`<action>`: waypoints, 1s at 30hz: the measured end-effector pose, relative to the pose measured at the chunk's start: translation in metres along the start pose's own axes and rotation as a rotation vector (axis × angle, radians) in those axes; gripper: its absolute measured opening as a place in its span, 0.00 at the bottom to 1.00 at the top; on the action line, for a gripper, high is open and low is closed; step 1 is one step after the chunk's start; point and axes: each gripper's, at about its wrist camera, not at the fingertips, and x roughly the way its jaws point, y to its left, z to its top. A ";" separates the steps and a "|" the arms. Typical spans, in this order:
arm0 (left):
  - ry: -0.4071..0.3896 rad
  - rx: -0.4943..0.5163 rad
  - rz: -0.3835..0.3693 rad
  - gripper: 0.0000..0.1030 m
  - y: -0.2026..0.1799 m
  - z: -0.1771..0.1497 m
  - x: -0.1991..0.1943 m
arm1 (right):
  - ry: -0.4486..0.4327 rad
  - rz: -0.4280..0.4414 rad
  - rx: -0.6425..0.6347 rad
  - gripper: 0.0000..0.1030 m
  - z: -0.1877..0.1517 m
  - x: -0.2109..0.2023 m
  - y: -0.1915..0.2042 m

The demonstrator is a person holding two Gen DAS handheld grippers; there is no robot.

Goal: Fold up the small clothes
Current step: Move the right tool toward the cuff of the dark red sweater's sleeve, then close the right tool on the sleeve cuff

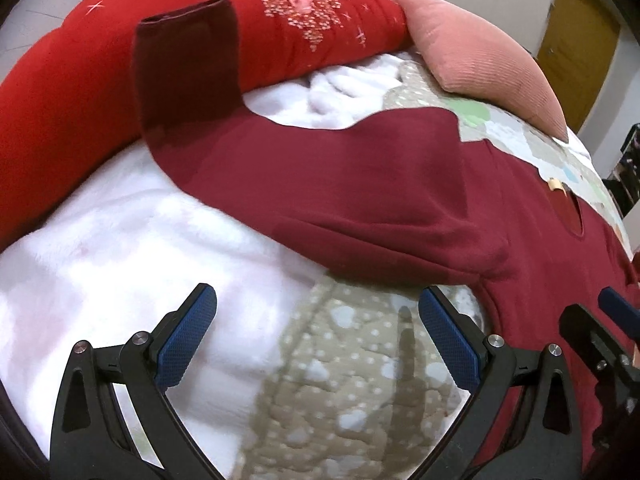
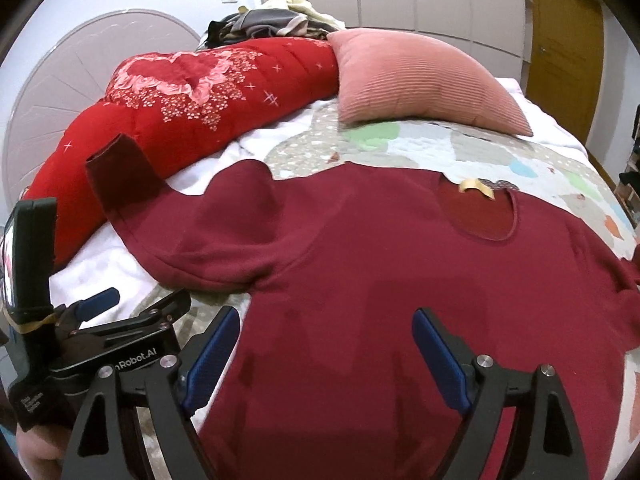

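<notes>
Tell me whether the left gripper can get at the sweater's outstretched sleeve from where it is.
Probably yes. The left gripper is open over the quilt with nothing between it and the sleeve, which lies flat just ahead; only its cuff is propped on the red bolster.

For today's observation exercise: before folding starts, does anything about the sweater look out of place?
Yes. The sweater lies flat, but one sleeve bends up against the red quilt, cuff standing instead of spread on the bed.
</notes>
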 end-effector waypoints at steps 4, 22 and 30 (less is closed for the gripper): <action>-0.002 0.001 0.010 0.99 0.005 0.002 0.000 | 0.006 0.011 -0.020 0.84 0.004 0.006 0.010; -0.010 -0.023 0.074 0.99 0.026 0.007 -0.004 | 0.005 0.062 -0.044 0.84 0.021 0.015 0.028; -0.032 -0.089 0.209 0.99 0.066 0.009 -0.007 | -0.013 0.309 0.028 0.84 0.080 0.027 0.060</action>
